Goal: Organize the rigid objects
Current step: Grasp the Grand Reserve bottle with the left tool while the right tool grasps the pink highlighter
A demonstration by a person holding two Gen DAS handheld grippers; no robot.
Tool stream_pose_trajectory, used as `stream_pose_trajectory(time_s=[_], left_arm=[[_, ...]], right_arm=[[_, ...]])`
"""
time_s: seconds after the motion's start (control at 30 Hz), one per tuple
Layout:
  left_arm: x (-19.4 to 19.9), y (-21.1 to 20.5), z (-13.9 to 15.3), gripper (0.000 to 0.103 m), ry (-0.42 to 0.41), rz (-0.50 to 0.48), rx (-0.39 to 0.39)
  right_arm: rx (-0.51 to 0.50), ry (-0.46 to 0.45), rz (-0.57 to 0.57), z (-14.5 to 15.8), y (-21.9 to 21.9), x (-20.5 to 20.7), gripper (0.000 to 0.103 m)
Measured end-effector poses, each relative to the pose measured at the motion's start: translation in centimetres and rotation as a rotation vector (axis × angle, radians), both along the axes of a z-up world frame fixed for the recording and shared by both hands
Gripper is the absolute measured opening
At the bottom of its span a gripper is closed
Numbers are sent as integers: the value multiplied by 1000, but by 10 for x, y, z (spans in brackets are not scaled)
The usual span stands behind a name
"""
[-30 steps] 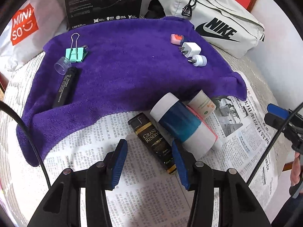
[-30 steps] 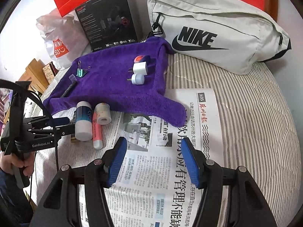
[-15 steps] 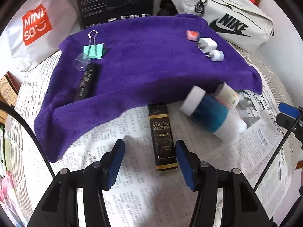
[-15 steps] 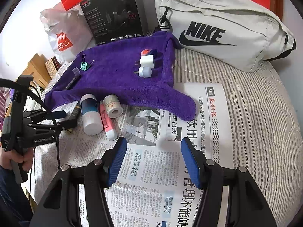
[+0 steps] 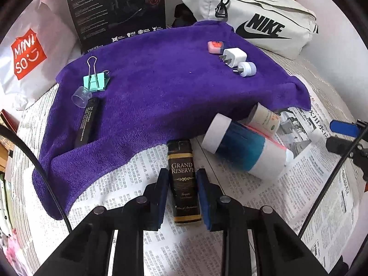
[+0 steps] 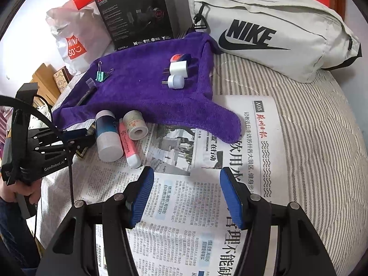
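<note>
- The left claw [image 5: 182, 184] grips the black "Grand Reserve" lighter [image 5: 184, 184] lying on the newspaper [image 5: 128, 174], just below the purple towel [image 5: 161, 92].
- The right claw [image 6: 186, 195] hangs open over the newspaper, holding nothing.
- A blue-and-white bottle [image 5: 243, 149] lies just right of the lighter.
</note>
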State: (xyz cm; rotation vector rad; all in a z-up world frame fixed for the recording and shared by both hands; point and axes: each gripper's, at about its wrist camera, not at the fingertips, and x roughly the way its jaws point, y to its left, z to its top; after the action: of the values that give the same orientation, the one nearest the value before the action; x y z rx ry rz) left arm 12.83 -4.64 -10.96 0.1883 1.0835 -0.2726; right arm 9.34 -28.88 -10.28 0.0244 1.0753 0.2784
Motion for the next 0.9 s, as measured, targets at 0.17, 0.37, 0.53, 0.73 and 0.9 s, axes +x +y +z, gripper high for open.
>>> stream_pose_trajectory(time_s=[0.17, 0.37, 0.53, 0.73, 0.9], left_arm=[[3, 2, -2, 23, -11, 0, -11], [-1, 29, -2, 23, 3, 57, 1], [-4, 47, -3, 23, 8, 88, -25], [-5, 49, -4, 23, 3, 85, -29], [-6, 51, -3, 23, 2, 85, -34]], right_arm=[[11, -4, 44, 0, 14, 0, 59], [41, -4, 128, -4, 39, 3, 59], [9, -11, 200, -12, 64, 11, 58], [-39, -26, 253, -19, 80, 18, 36], [-84, -48, 288, -25, 89, 20, 19]])
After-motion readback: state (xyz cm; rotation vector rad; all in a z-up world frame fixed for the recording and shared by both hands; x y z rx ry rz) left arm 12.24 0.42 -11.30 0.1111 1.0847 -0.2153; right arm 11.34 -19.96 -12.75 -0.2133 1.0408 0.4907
